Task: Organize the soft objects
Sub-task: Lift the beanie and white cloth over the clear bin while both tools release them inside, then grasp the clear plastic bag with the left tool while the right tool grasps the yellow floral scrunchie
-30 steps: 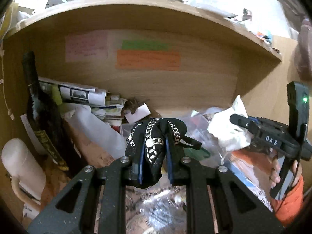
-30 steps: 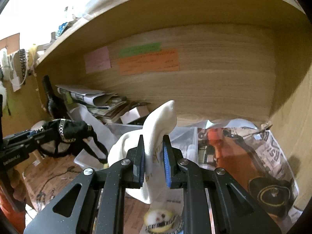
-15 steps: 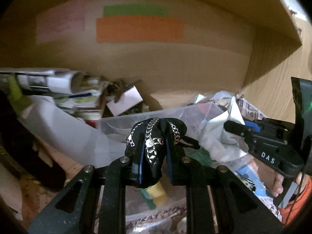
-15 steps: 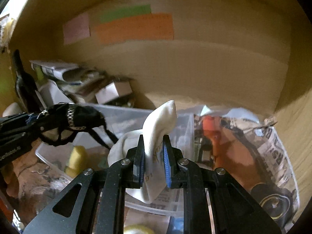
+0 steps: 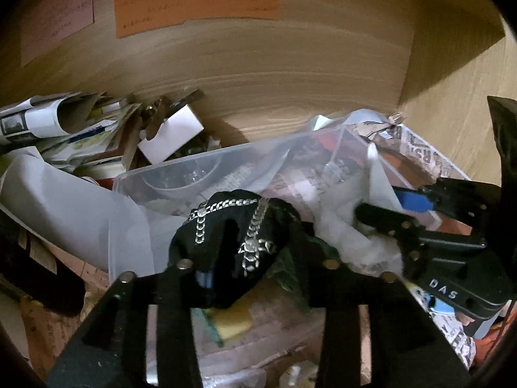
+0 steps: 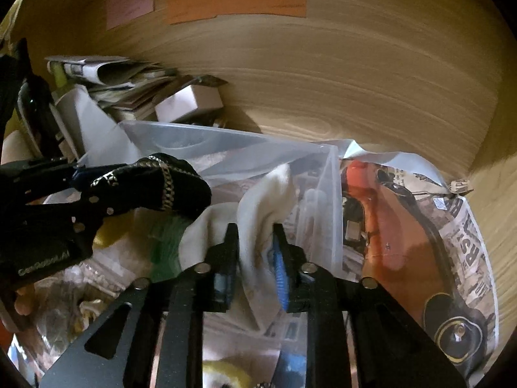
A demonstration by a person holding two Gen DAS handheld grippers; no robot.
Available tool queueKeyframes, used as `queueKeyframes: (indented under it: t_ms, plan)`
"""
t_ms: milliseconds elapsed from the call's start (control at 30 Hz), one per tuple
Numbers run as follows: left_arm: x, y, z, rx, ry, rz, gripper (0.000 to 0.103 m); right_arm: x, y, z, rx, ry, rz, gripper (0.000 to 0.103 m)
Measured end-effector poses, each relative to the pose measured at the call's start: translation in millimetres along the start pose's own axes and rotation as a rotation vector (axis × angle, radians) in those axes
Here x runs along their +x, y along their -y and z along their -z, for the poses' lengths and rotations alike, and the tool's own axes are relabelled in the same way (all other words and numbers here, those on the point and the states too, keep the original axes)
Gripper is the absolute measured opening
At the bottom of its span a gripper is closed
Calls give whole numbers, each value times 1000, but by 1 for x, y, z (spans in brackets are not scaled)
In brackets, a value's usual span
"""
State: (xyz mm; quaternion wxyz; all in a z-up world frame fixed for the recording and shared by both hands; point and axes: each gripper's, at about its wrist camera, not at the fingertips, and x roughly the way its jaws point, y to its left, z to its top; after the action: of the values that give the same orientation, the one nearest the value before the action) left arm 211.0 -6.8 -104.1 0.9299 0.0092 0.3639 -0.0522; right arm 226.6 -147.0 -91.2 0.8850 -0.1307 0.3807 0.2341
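Note:
My left gripper [image 5: 255, 258] has its jaws spread wide, and a black cloth with a silver chain pattern [image 5: 232, 236] lies loosely between them over a clear plastic bin [image 5: 168, 168]. The cloth also shows in the right wrist view [image 6: 161, 181]. My right gripper [image 6: 253, 252] has parted jaws around a white sock [image 6: 258, 200], which sags into the same bin [image 6: 323, 194]. The right gripper shows in the left wrist view [image 5: 397, 213] beside white cloth [image 5: 342, 226]. Yellow and green soft things [image 5: 232, 320] lie in the bin.
The bin sits inside a wooden shelf nook with paper notes [image 5: 197, 3] on its back wall. Stacked papers and a small white box [image 5: 171, 135] lie at the left. Newspaper with an orange print [image 6: 404, 213] lies at the right. A dark bottle [image 6: 35, 113] stands at the far left.
Both grippers moved forward and down over the bin. Both sets of jaws have opened, and the black cloth and white sock have slackened between them.

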Motion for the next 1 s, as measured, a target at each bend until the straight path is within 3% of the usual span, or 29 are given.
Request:
queueKeyframes:
  t_ms: [67, 200, 367, 633, 833, 1000]
  plan:
    - [-6, 2, 1, 11, 7, -3, 47, -6, -1, 1, -8, 12, 2, 43]
    - [-24, 0, 3, -14, 24, 14, 53, -25, -2, 1, -22, 57, 5, 55]
    - [-57, -4, 6, -33, 97, 12, 67, -58, -1, 2, -7, 135, -4, 77]
    - [-103, -8, 26, -31, 162, -30, 94, -97, -20, 16, -13, 203, -52, 82]
    - [-114, -10, 56, -33, 129, -60, 100, -94, -40, 34, -9, 178, -139, 82]
    - [-109, -16, 78, -62, 70, -62, 100, -71, -58, 49, -5, 100, -190, 81]
